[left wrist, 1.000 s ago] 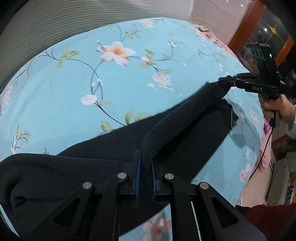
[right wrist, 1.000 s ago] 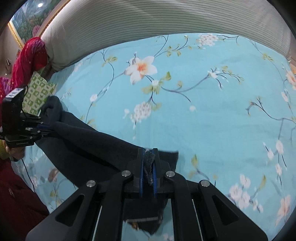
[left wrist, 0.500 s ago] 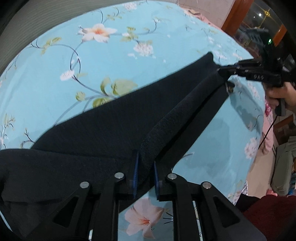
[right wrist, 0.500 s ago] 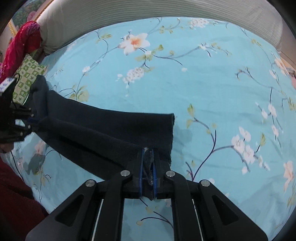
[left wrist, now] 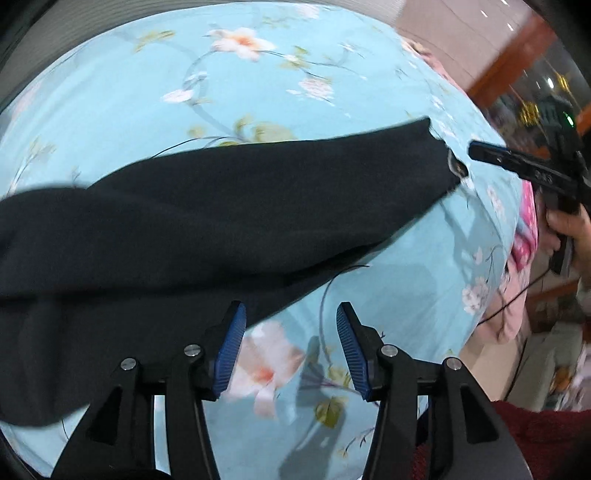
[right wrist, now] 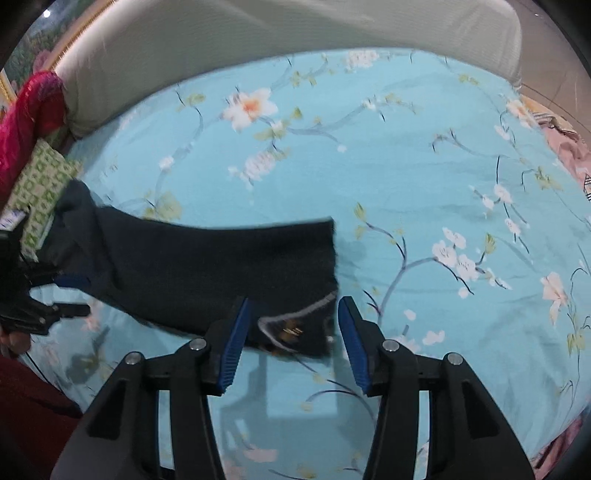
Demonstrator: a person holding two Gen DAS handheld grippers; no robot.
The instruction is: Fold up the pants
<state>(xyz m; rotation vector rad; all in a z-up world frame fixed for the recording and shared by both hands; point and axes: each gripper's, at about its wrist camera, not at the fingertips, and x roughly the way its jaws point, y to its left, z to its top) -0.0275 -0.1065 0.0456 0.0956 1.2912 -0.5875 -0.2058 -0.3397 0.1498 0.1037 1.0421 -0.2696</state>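
The dark navy pants [left wrist: 221, 206] lie flat on the blue floral bed sheet [left wrist: 258, 92], stretched from the left toward the right. My left gripper [left wrist: 290, 347] is open and empty just in front of the pants' near edge. In the right wrist view the pants [right wrist: 207, 266] end at a cuff with a small label [right wrist: 291, 328]. My right gripper [right wrist: 291, 339] is open, its jaws standing either side of that cuff end without holding it. The right gripper also shows in the left wrist view [left wrist: 517, 166], just off the pants' far end.
A grey striped headboard cushion [right wrist: 295, 33] runs along the back of the bed. A red cloth [right wrist: 26, 122] and a green patterned pillow [right wrist: 40, 181] sit at the left. Pink bedding [left wrist: 524, 236] hangs at the bed's right edge.
Both grippers have opened and let go of the pants. The pants, held up and stretched before, now lie flat on the sheet. Both grippers have drawn back slightly.
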